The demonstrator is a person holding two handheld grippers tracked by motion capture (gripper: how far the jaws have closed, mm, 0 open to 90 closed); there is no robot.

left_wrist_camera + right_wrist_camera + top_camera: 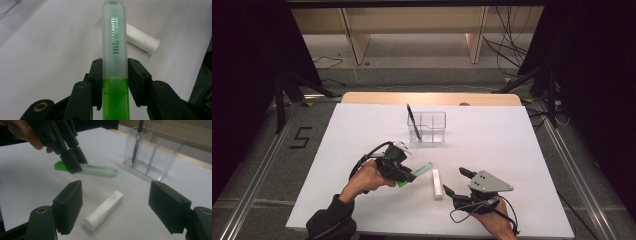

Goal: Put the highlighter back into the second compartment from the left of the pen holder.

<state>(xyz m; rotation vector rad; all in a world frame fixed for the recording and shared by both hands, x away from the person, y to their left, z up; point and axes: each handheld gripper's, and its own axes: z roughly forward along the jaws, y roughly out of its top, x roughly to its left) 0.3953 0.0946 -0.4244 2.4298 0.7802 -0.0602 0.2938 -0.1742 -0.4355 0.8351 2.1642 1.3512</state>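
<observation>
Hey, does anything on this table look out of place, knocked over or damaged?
Nothing looks damaged or spilled. The pen leans in the organizer, which stands upright. The left claw grips the green highlighter off the table. The white tube lies on its side on the table, in front of the open right claw.

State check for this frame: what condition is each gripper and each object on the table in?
Left gripper: shut on the highlighter.
Green capped highlighter: held off the table.
Right gripper: open, nothing gripped.
White cylindrical stick: lying flat on the table.
Clear plastic divided organiser: upright.
Black pen: leaning inside the organiser.
</observation>
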